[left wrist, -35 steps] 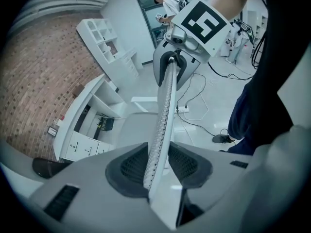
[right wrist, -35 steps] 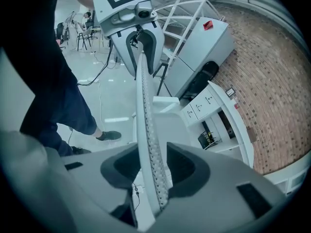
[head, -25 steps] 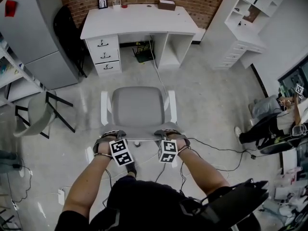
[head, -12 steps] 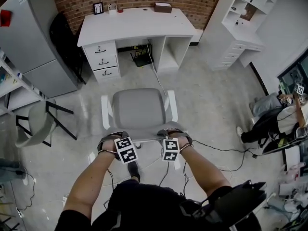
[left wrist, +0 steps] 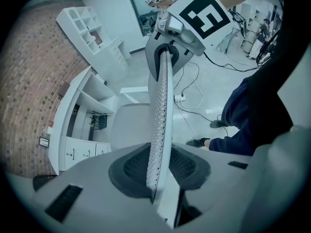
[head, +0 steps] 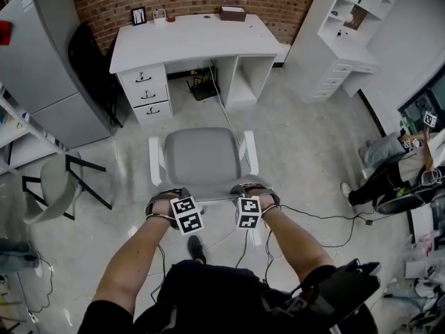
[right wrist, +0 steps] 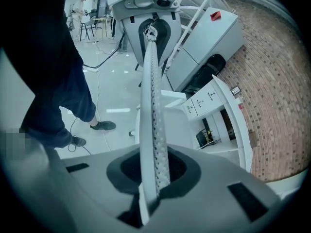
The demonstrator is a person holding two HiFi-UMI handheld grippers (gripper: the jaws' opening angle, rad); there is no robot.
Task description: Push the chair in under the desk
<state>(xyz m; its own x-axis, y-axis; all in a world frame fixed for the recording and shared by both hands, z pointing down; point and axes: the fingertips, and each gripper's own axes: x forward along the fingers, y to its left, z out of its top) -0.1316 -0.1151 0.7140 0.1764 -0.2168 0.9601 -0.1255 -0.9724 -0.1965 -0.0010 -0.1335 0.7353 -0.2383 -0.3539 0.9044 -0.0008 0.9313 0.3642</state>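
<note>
Head view shows the grey-seated chair with white arms and perforated white back (head: 201, 155) on the floor, well ahead of the jaws' grip and well short of the white counter with drawers (head: 188, 37). Nearly all the push is left. The jaws of the left gripper (head: 167, 195) and right gripper (head: 251, 189) are narrow and have just been closing on the back's top edge between them, apparently a firm hold.

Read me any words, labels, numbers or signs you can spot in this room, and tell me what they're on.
Nothing here can be read as text.
On the left marker cube and the right marker cube: black-and-white patterns, not letters.
On the framed picture on the desk: too small to read.
On the brown box: no legible print.
On the red tag on the grey cabinet: blurred.
On the chair: no print visible.
</note>
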